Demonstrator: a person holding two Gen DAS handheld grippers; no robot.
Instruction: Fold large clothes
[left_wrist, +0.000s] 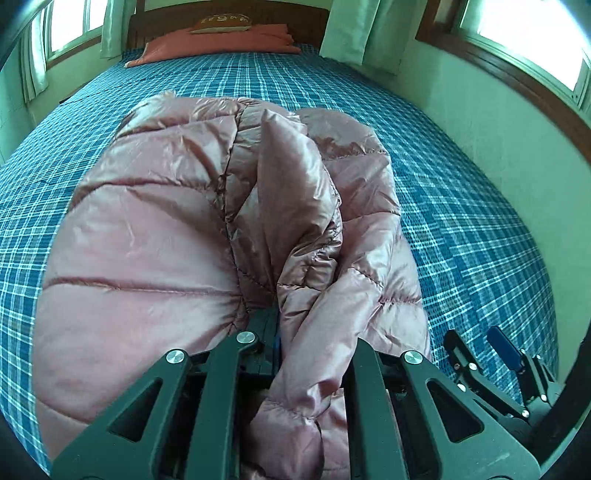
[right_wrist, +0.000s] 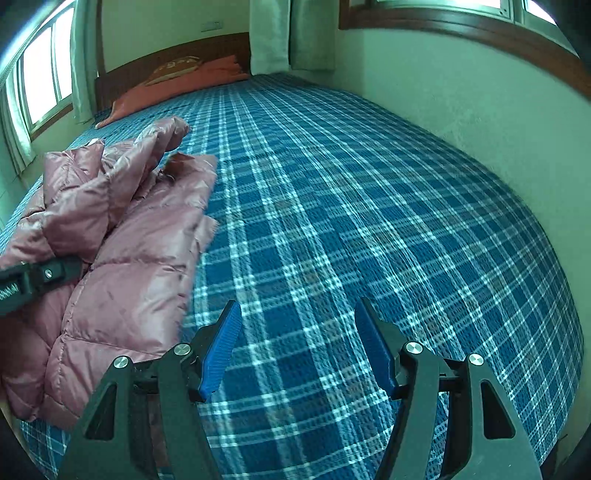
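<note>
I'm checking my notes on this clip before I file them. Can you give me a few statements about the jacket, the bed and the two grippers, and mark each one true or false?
1. The pink puffer jacket lies on a blue plaid bedspread. True.
2. The right gripper is clamped on the jacket. False: its jaws stand apart over bare bedspread, holding nothing.
3. Jacket fabric lies bunched between the arms of the left gripper. True, though its fingertips are hidden, so the grip itself cannot be read.
4. The jacket is folded into a neat flat rectangle. False: it is crumpled, with a sleeve lying loose.
5. A reddish pillow sits at the headboard end. True.
</note>
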